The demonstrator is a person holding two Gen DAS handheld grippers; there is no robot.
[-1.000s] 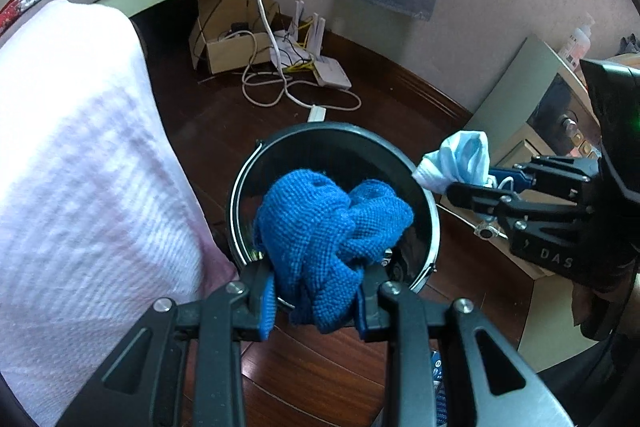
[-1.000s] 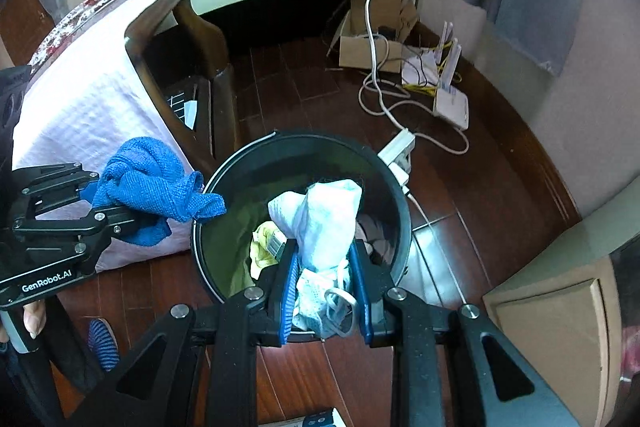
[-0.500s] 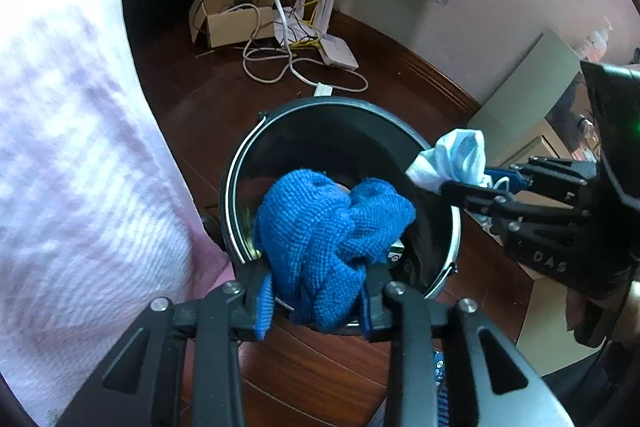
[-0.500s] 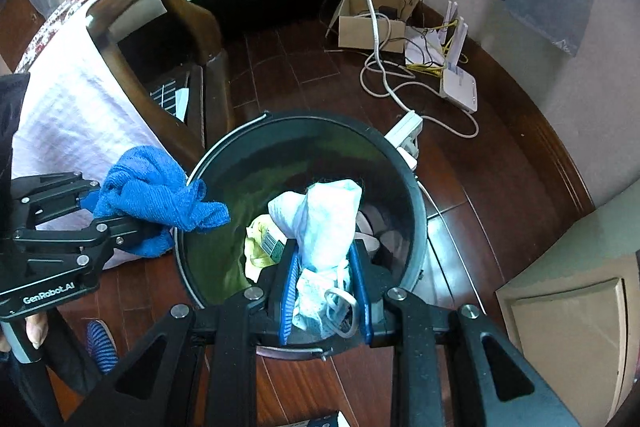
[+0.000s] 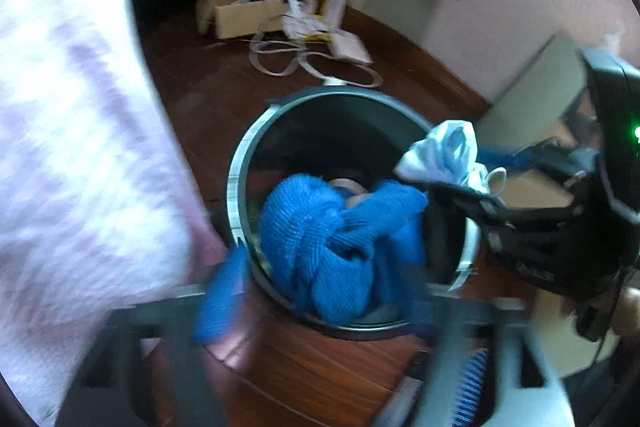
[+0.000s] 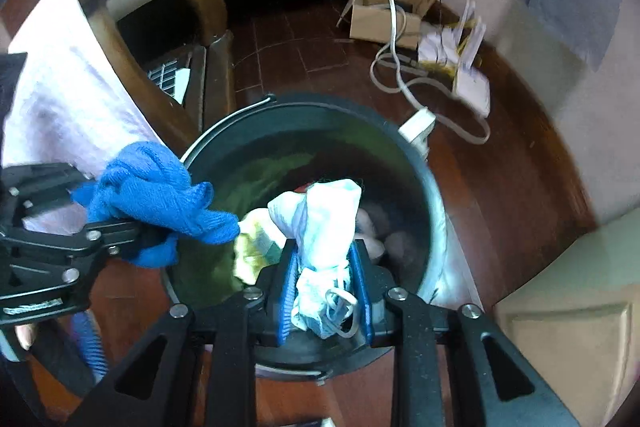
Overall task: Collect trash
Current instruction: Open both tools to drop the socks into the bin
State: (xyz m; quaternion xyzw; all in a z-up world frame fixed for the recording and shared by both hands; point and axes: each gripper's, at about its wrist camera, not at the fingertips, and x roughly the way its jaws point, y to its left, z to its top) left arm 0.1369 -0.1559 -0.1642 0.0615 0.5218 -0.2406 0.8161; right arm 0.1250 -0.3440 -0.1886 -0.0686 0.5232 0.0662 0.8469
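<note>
Both grippers hold trash directly over an open black bin, ready to drop it.

The left gripper (image 5: 320, 291) looks partly spread in a motion-blurred view, its blue pads wide of the crumpled blue cloth (image 5: 340, 243), though from the right wrist the cloth (image 6: 160, 199) still sits in it at the bin's left rim. The right gripper (image 6: 324, 291) is clamped on a white disposable face mask (image 6: 324, 227). The trash bin (image 6: 416, 163) lies straight below both loads, already holding yellow and white scraps. Compared with a second ago, both grippers have sunk closer to the bin's mouth, and the left jaws have widened.
</note>
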